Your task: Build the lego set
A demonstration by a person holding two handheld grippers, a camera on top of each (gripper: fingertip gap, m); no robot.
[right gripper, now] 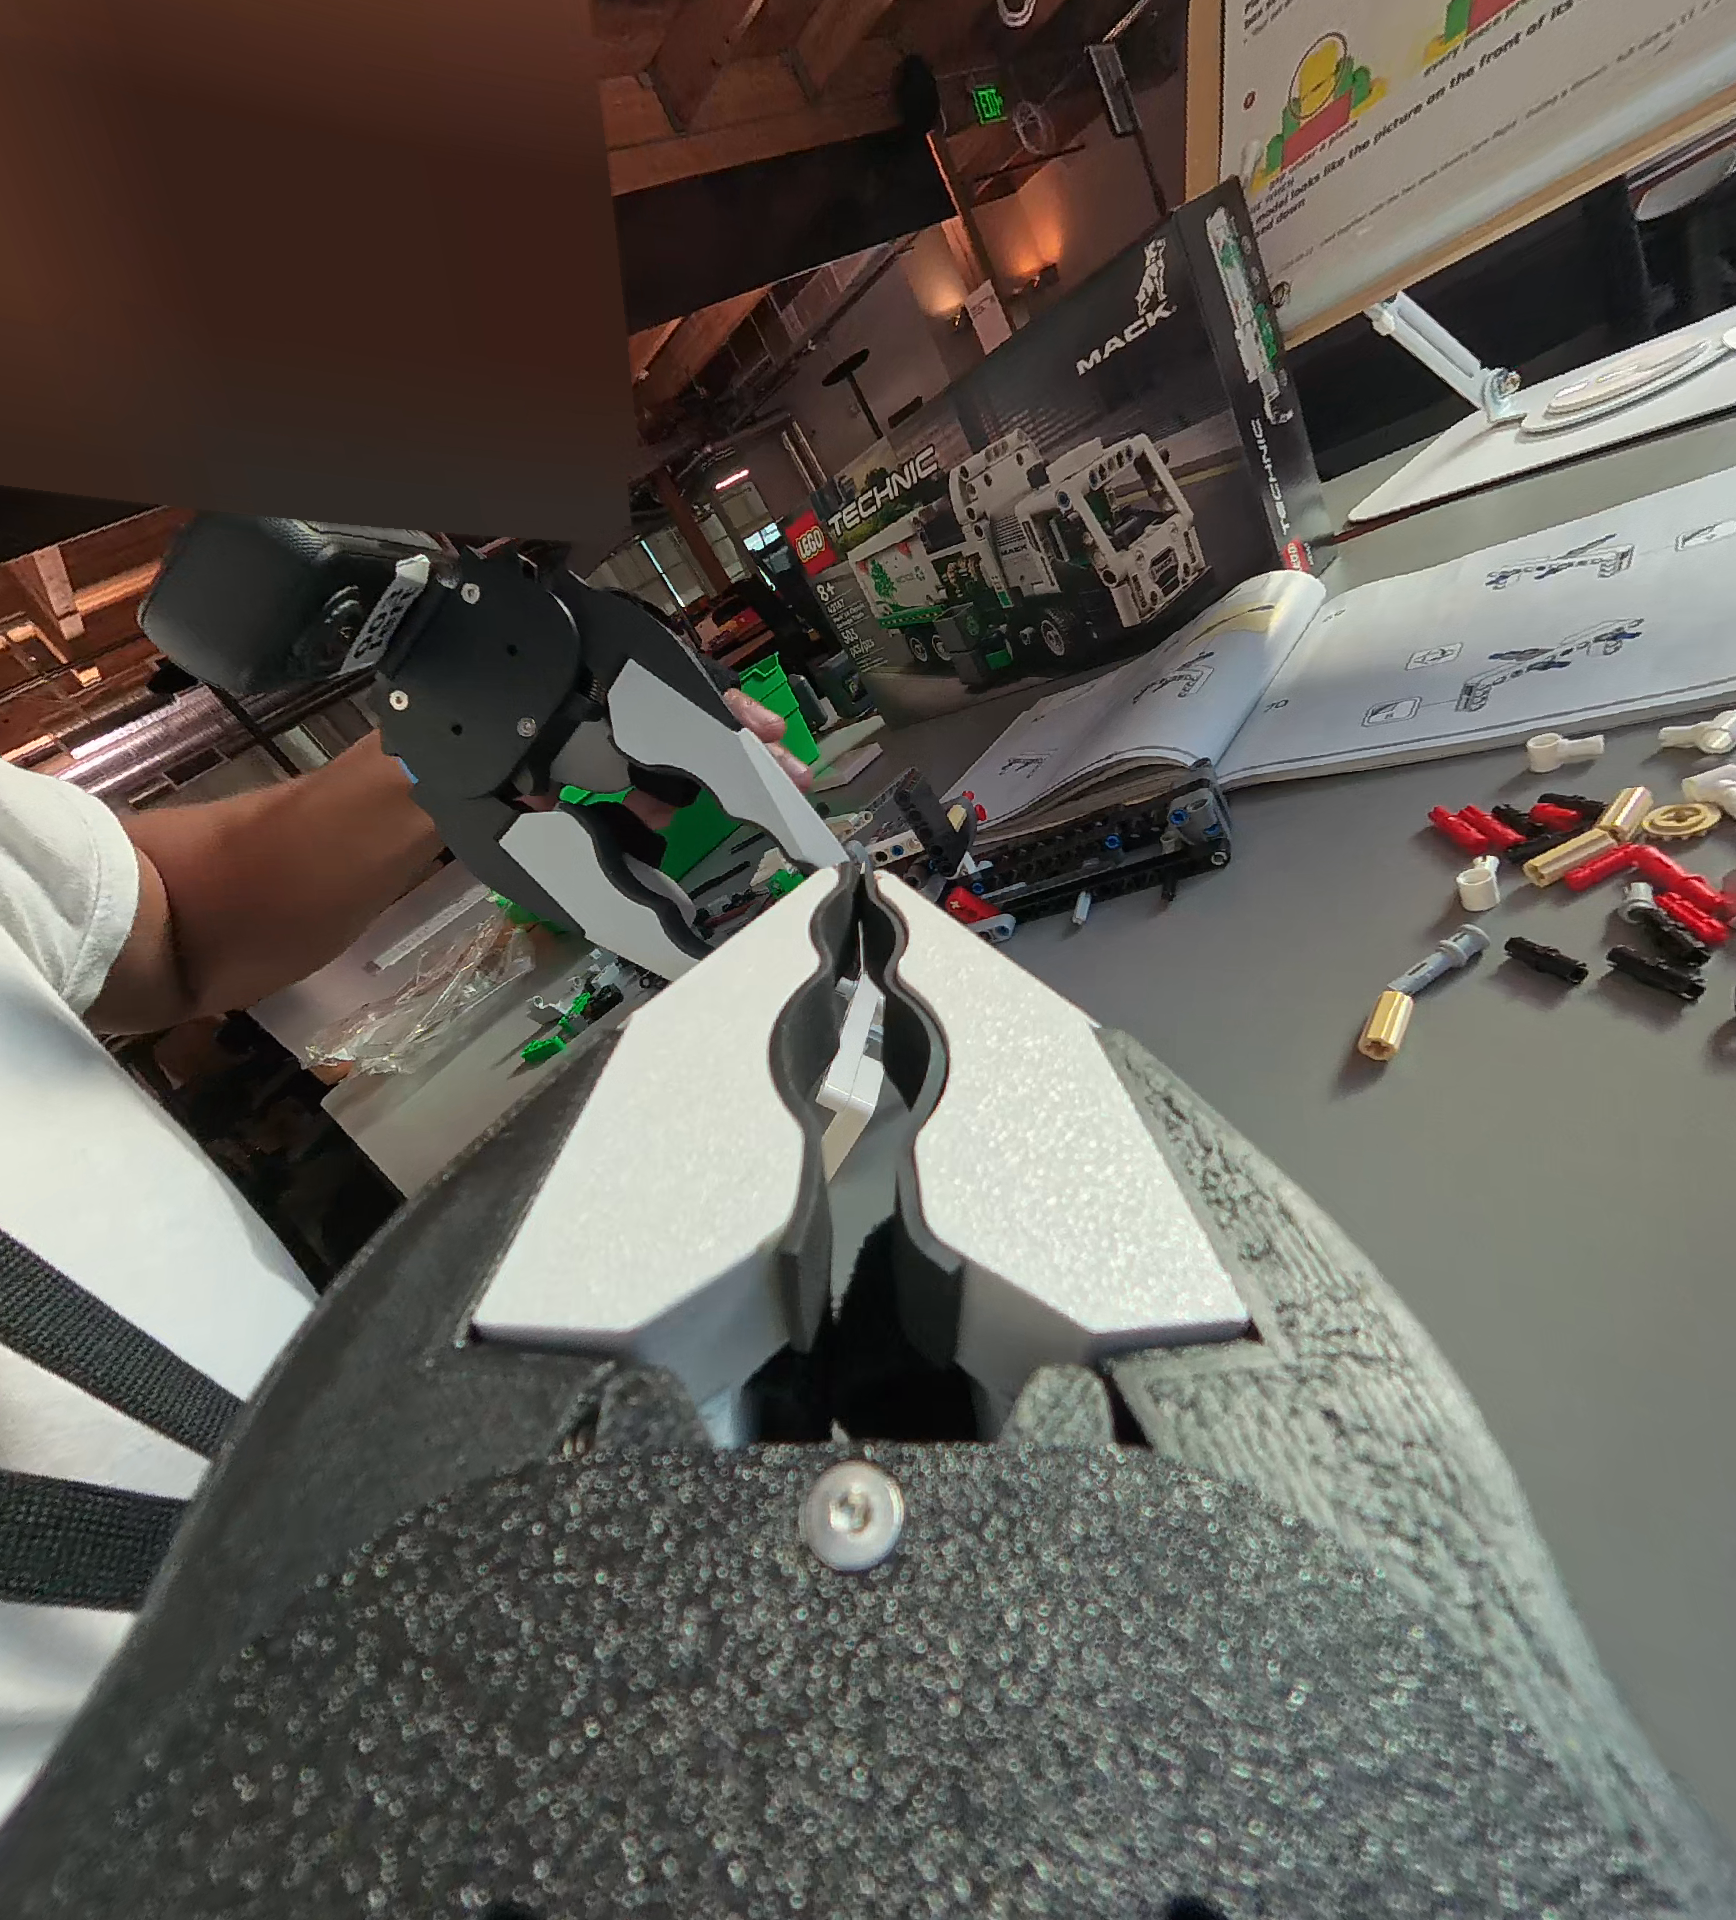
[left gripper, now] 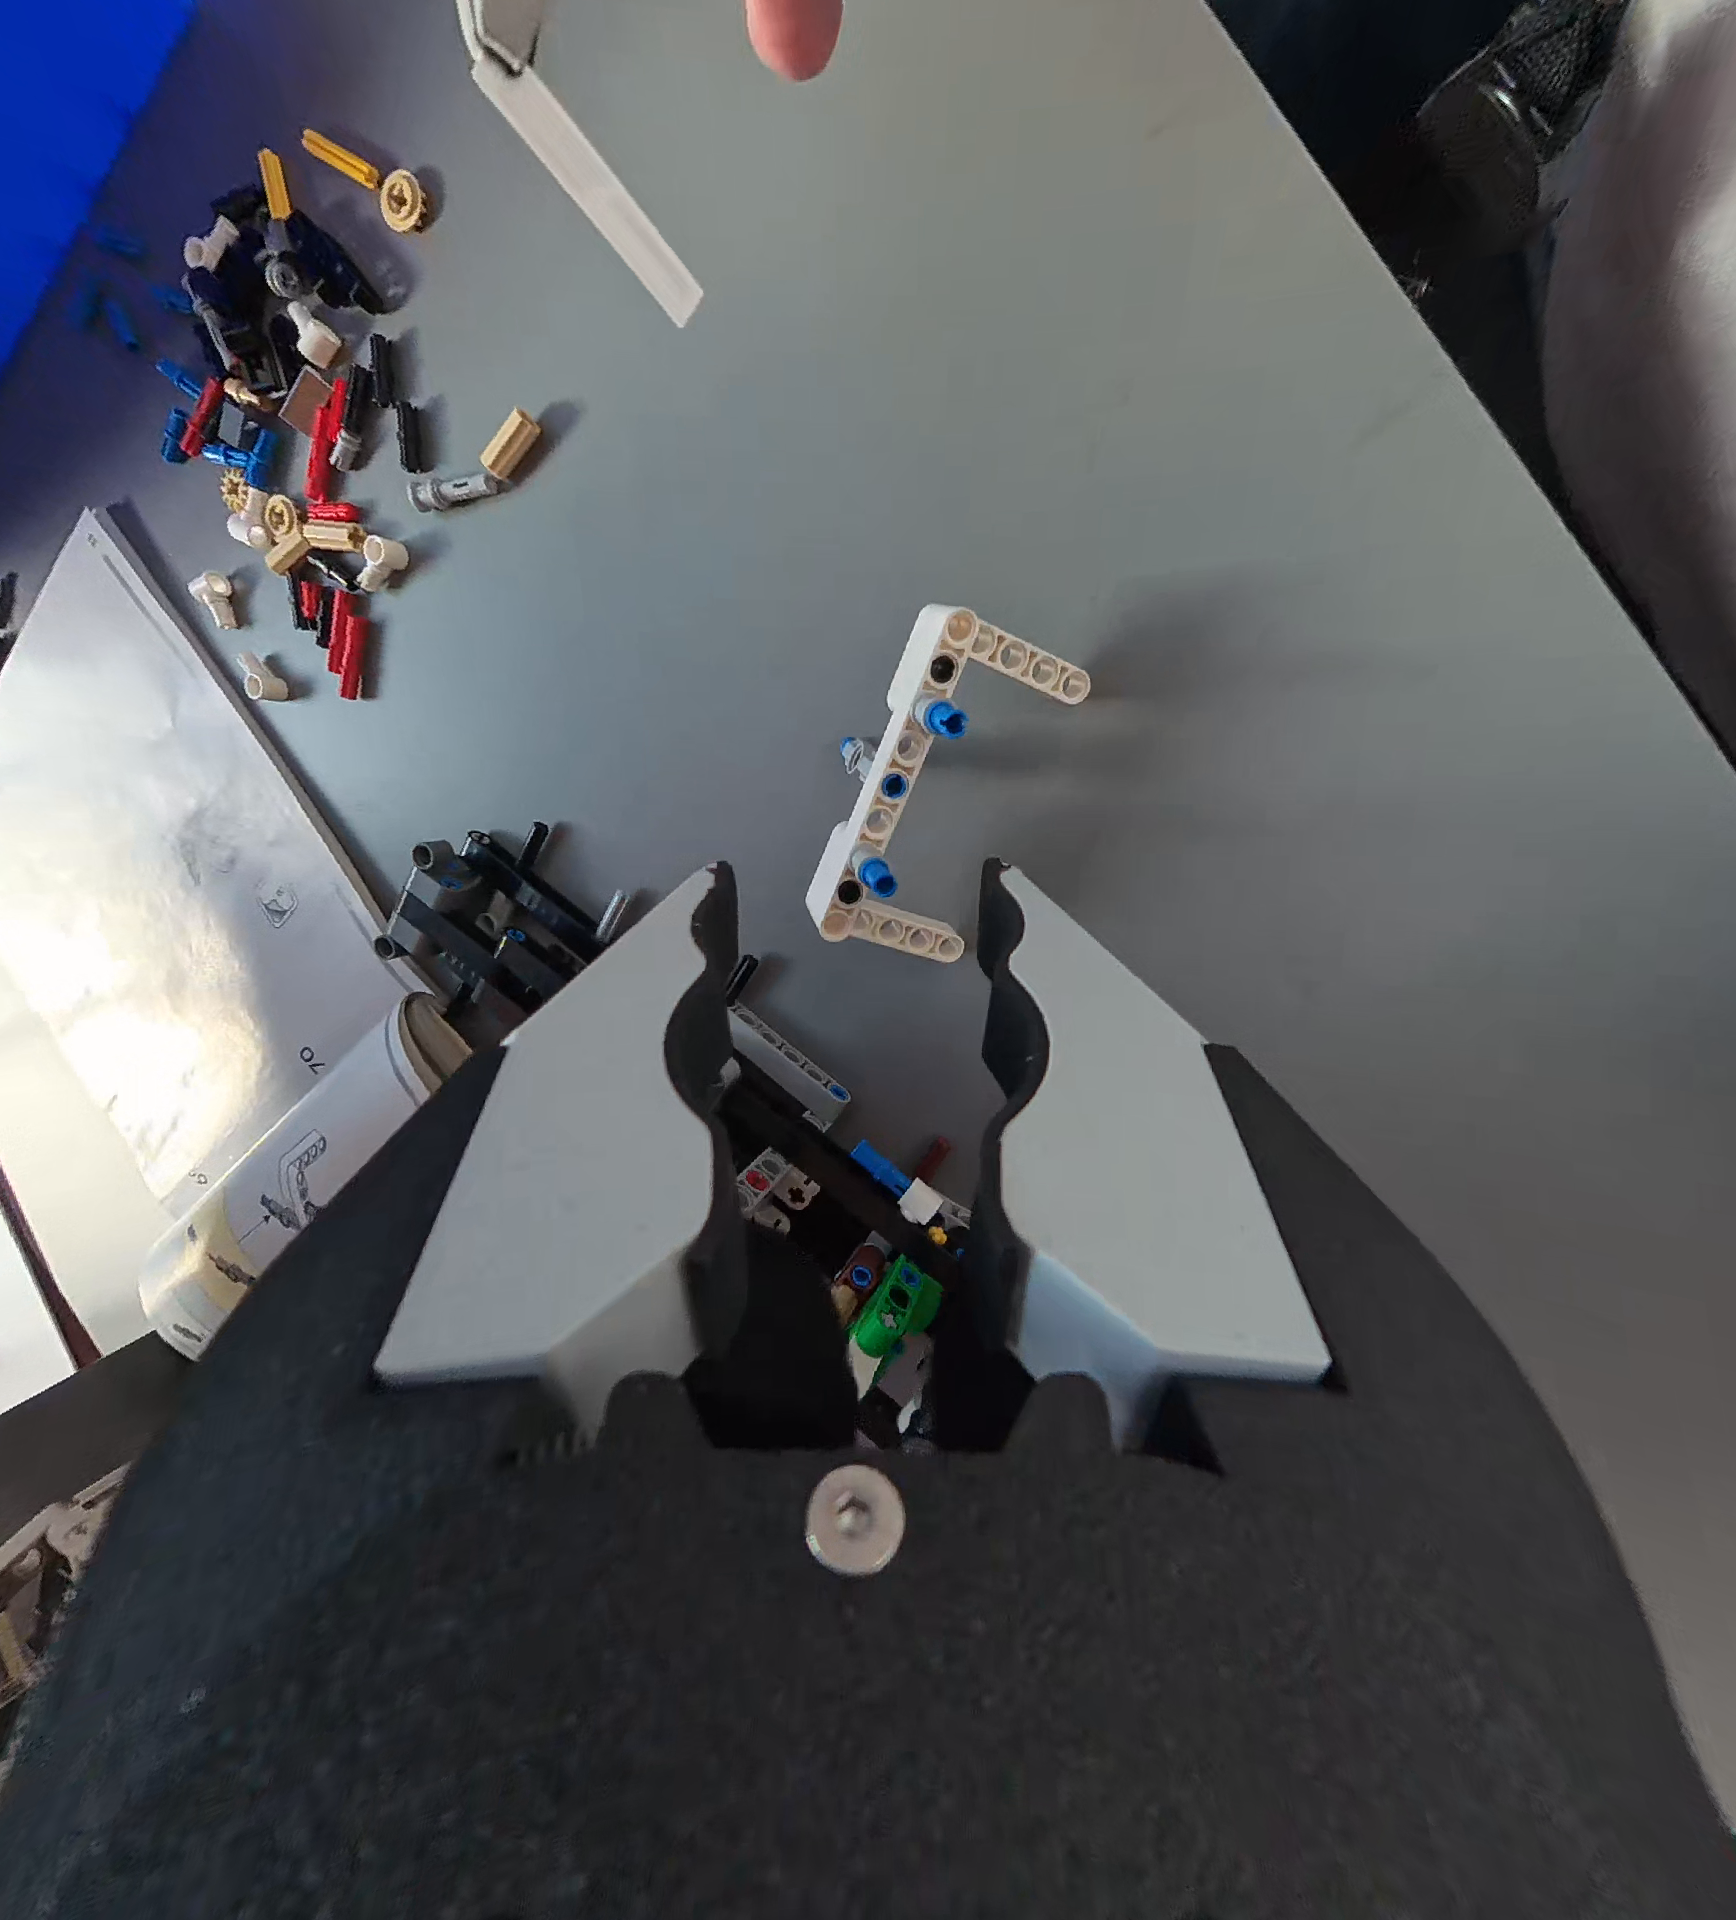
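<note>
Our right fingers [right gripper: 859, 883] pinch what looks like a white piece [right gripper: 856, 1049]; our left fingers [left gripper: 859, 878] hang apart over the white frame [left gripper: 911, 790] on the tabletop [left gripper: 1259, 727]. Many loose pieces [left gripper: 303, 416] wait, so lots is left.

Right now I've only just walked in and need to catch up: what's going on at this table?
A person is building a Lego set with a hand-held gripper in each hand. The left hand-held gripper is open, hovering just above a white bracket-shaped assembly with blue pins lying on the grey table. The right hand-held gripper looks shut on a white piece. Loose parts, an open instruction booklet and the set's box sit nearby.
</note>
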